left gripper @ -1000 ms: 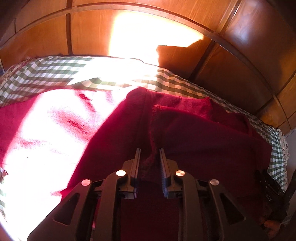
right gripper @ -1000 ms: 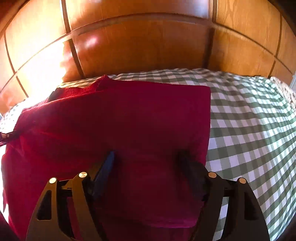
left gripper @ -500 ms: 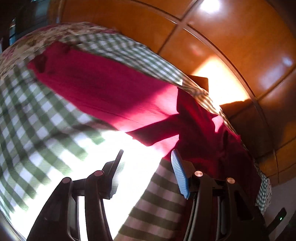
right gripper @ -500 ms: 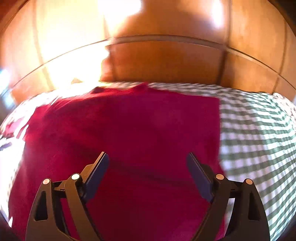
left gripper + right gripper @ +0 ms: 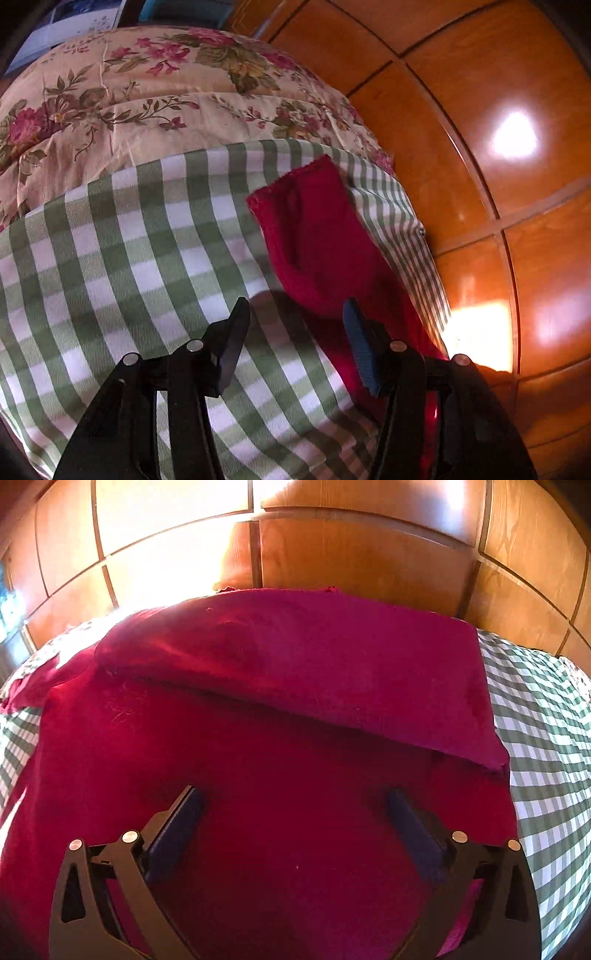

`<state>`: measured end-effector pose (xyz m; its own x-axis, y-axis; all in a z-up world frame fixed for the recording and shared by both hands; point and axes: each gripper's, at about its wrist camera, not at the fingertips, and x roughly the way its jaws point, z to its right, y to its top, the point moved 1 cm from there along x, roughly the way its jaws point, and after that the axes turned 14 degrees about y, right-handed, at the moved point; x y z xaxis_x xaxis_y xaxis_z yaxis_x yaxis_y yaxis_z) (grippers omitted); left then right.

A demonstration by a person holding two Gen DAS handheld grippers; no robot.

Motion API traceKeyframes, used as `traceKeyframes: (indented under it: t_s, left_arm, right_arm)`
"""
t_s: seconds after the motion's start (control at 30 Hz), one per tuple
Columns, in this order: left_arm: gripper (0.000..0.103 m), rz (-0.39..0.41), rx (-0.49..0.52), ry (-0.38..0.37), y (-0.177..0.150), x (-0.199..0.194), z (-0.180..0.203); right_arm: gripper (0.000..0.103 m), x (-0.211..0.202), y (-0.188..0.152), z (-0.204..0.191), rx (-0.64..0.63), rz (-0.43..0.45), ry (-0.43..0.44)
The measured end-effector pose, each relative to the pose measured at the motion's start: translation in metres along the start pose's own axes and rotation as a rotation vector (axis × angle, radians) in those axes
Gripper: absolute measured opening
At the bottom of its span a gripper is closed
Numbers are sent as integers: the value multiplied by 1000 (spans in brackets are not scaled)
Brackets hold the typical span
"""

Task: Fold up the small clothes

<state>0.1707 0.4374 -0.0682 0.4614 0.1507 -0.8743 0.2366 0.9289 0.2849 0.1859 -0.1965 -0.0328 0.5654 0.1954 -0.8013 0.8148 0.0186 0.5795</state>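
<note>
The dark red knitted garment (image 5: 295,709) is never seen whole. In the right wrist view it fills most of the frame, lying flat on the green-and-white checked cloth (image 5: 546,716) that covers the bed, with its near part running under the gripper body and off the bottom edge. A folded-over layer lies across its far half, the fold's lower edge slanting down to the right, and what lies under that layer is hidden. Strong sunlight washes out the glossy orange-brown wooden panelling (image 5: 362,554) at upper left.

The left wrist view shows only a narrow red piece of the garment (image 5: 317,236), a sleeve-like strip with a hemmed end, stretched over the checked cloth (image 5: 122,258) toward the bed's edge. Its lower part passes behind the right-hand finger and is cut off. This view alone shows the cream floral bedcover with pink roses (image 5: 140,92) beyond the checked cloth, while the garment's folded body is out of its sight.

The left gripper (image 5: 295,317) has its fingers partly apart, holding nothing, with checked cloth visible in the gap. The right gripper (image 5: 291,801) hangs just above the garment, its fingers spreading wide and gripping nothing; whether the tips brush the fabric is hard to tell.
</note>
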Motion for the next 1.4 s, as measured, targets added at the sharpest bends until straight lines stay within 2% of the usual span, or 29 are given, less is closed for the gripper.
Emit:
traceKeyframes:
  t_s: [0.1,0.17,0.27,0.33,0.4,0.57,0.7,0.8,0.97,1.03,1.1,1.17,1.27,1.37,1.4]
  left_arm:
    - [40,3,-46,2,14,12,-1]
    - [36,17,-32,17,19,17,3]
    - [7,18,37,74,26,27,14]
    - [6,21,69,71,25,22,24]
    - [6,46,116,-11,18,4,43]
    - [6,72,296,-234,-30,-50,109]
    - [6,47,484,-374,-101,-80,176]
    - [6,5,640,-422,-170,-85,217]
    - [8,-82,872,-405,-279,-64,257]
    - [19,-97,948,-383,-312,-60,260]
    - [41,-92,998,-359,-332,-58,255]
    - [46,-63,1012,-349,-336,-62,246]
    - [45,-47,1027,-329,-333,-63,223]
    - [45,-23,1011,-290,-320,-58,204]
    - [45,-27,994,-282,-317,-55,197]
  right_arm:
    - [100,1,-1,1,-3,8,-3]
    - [100,1,-2,1,-6,9,-8]
    - [100,2,-1,1,-10,6,-12]
    - [100,2,0,2,-9,6,-13]
    - [100,2,0,2,-10,6,-15]
    - [100,1,-1,1,-12,9,-16]
    - [100,1,-2,2,-9,12,-11]
    - [100,1,-1,2,-7,14,-7]
    - [100,-1,-1,4,0,19,4]
    - [100,-1,-1,5,3,21,9]
    - [100,-2,0,6,6,22,14]
    - [100,-2,0,8,11,20,22]
    - [97,-6,6,8,28,12,43]
    - [83,-15,26,-4,94,32,227]
    - [81,-13,31,-10,98,30,266]
